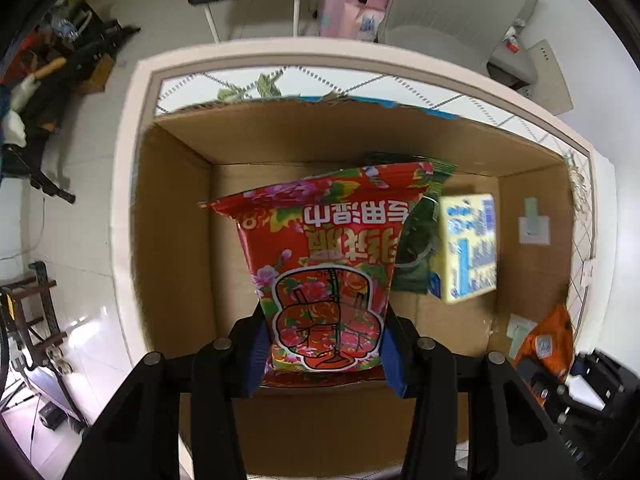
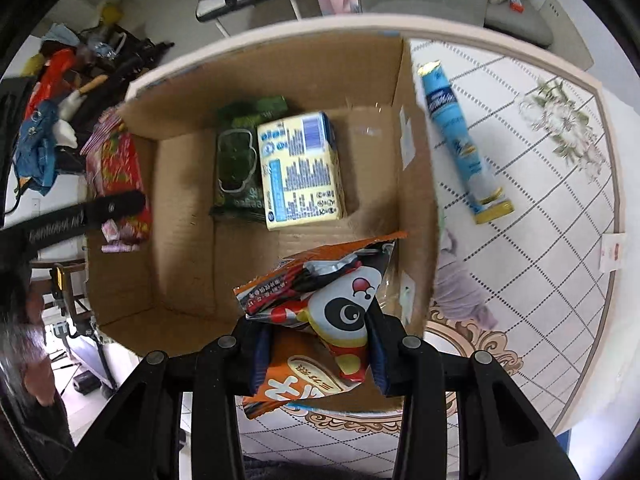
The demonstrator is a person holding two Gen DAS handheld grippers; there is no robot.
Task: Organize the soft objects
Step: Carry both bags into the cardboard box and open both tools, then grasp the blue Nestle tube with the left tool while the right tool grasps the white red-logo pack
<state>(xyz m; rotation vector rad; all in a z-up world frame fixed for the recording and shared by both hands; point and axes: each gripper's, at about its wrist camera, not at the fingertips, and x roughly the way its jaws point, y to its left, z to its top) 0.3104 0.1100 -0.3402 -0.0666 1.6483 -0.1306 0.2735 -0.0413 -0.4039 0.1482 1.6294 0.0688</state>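
Observation:
My left gripper (image 1: 325, 354) is shut on a red flowered wet-wipe pack (image 1: 324, 264) and holds it over the open cardboard box (image 1: 176, 240). My right gripper (image 2: 318, 350) is shut on an orange snack bag with a panda face (image 2: 324, 320), above the box's near right corner (image 2: 416, 216). A dark green pack (image 2: 236, 160) and a yellow tissue pack (image 2: 300, 172) lie on the box floor. In the right wrist view the red pack (image 2: 120, 168) and the left gripper show at the box's left wall. In the left wrist view the orange bag (image 1: 548, 340) shows at right.
A blue and gold tube-shaped pack (image 2: 460, 136) and a crumpled lilac cloth (image 2: 460, 284) lie on the patterned tabletop (image 2: 560, 240) right of the box. The table rim (image 1: 128, 200) drops to a floor with clutter, a chair and pink items behind.

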